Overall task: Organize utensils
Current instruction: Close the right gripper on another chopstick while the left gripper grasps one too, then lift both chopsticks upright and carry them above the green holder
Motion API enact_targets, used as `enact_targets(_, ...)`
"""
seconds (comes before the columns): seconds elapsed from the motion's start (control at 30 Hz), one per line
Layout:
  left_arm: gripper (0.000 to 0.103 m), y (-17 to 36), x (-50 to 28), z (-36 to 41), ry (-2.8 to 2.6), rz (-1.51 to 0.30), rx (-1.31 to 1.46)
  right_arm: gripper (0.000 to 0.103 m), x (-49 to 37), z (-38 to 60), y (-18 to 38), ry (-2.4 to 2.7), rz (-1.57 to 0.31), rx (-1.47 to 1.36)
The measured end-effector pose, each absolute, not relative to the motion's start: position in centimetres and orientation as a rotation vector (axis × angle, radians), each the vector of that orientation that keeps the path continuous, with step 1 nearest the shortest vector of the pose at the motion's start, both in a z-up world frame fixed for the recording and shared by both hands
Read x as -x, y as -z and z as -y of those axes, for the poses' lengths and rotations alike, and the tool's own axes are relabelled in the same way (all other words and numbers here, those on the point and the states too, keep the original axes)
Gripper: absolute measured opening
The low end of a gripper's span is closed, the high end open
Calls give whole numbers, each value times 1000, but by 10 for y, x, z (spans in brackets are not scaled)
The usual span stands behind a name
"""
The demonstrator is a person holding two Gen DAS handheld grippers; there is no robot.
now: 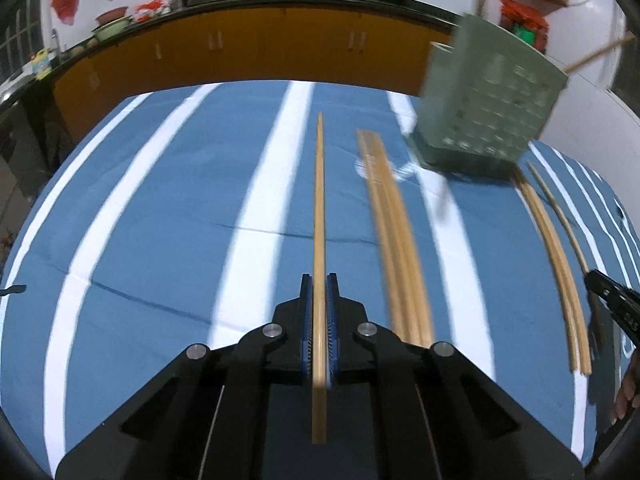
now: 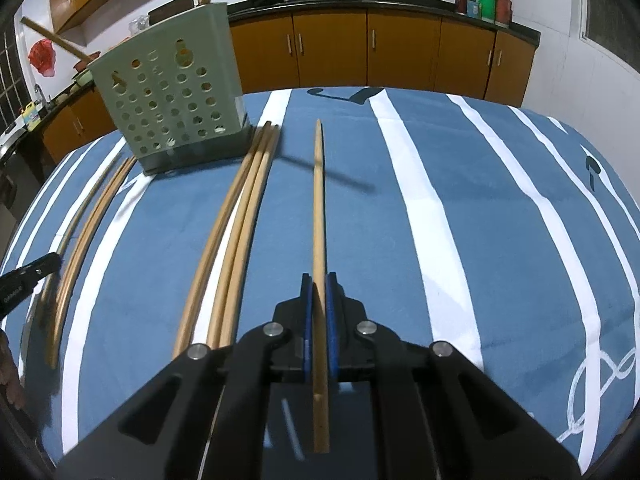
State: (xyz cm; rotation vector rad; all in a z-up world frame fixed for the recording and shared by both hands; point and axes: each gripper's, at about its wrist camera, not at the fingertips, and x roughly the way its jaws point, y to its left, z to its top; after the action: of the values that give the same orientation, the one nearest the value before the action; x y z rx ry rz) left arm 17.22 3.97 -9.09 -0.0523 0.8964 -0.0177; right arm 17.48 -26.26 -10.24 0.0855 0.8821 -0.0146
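My left gripper (image 1: 319,280) is shut on a wooden chopstick (image 1: 319,208) that points forward above the blue striped tablecloth. My right gripper (image 2: 319,280) is shut on another wooden chopstick (image 2: 318,200), also pointing forward. A pale green perforated utensil holder (image 2: 172,100) stands at the back left in the right wrist view and at the back right in the left wrist view (image 1: 488,96); two chopsticks stick out of its top. Loose chopsticks (image 2: 236,224) lie on the cloth beside it, with more further left (image 2: 80,232). The left wrist view shows these bundles too (image 1: 394,240) (image 1: 556,264).
The blue tablecloth with white stripes (image 2: 480,220) covers the table. Behind it runs a kitchen counter with orange cabinets (image 2: 360,48), woks and jars. The other gripper's tip shows at the right edge of the left wrist view (image 1: 612,296) and at the left edge of the right wrist view (image 2: 28,276).
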Motion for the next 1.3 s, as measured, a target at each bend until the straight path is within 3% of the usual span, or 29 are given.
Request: enact_targets(1.3, 8, 92, -181, -56, 2, -883, 10, 9, -188, 280, 105, 54, -863, -111)
